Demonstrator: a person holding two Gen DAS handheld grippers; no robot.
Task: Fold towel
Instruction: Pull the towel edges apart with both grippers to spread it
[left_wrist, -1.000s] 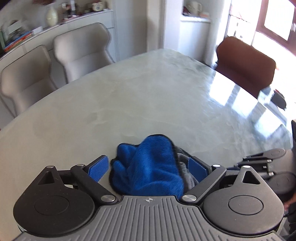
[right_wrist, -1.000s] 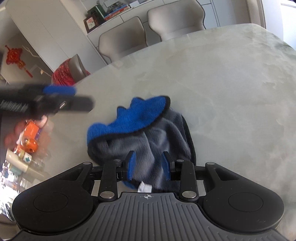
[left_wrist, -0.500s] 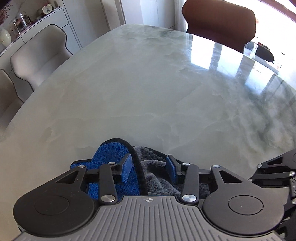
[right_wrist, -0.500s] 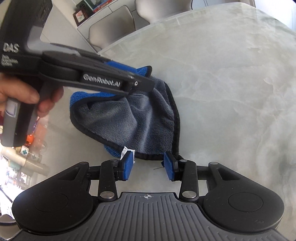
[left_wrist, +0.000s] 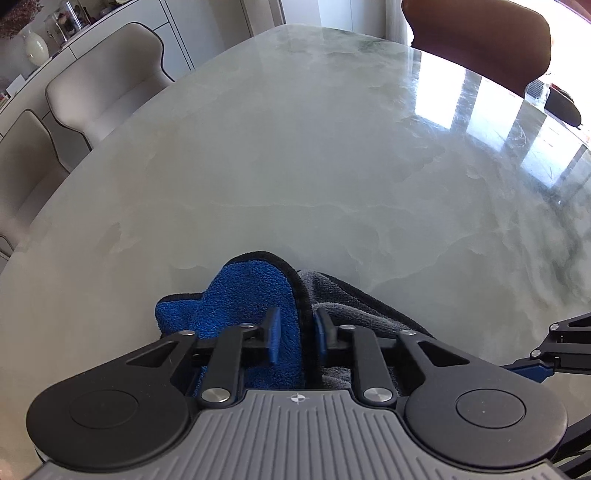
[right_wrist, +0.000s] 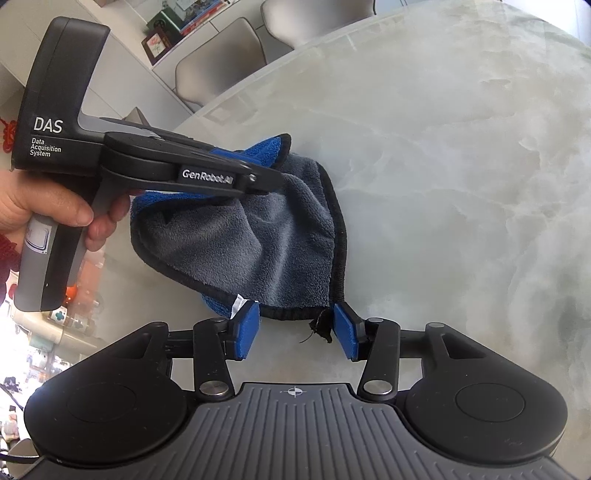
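The towel (right_wrist: 258, 236), grey on 1 face and blue on the other with a black bound edge, lies bunched on the marble table (right_wrist: 461, 166), near the edge closest to the person. In the right wrist view its grey face is up, a blue flap stands at its far corner, and a small white label and a frayed black thread hang at its near hem.

The left gripper (left_wrist: 295, 330) is clamped on a raised fold of the towel (left_wrist: 255, 291): its 2 blue pads press the cloth from either side, the blue face to 1 side and the grey to the other. In the right wrist view the same left gripper (right_wrist: 269, 181) comes in over the towel's far side, its tips buried in the cloth, with the person's hand (right_wrist: 55, 206) wrapped round its handle.

The right gripper (right_wrist: 295, 326) sits at the towel's near hem with its jaws spread apart; the pads flank the hem, the cloth edge just between their tips, and nothing is pinched.

Beyond the towel the table runs bare to its far rim. 2 pale upholstered chairs (left_wrist: 99, 81) stand past the table's far-left edge, and a brown chair (left_wrist: 480, 40) stands at its far end.
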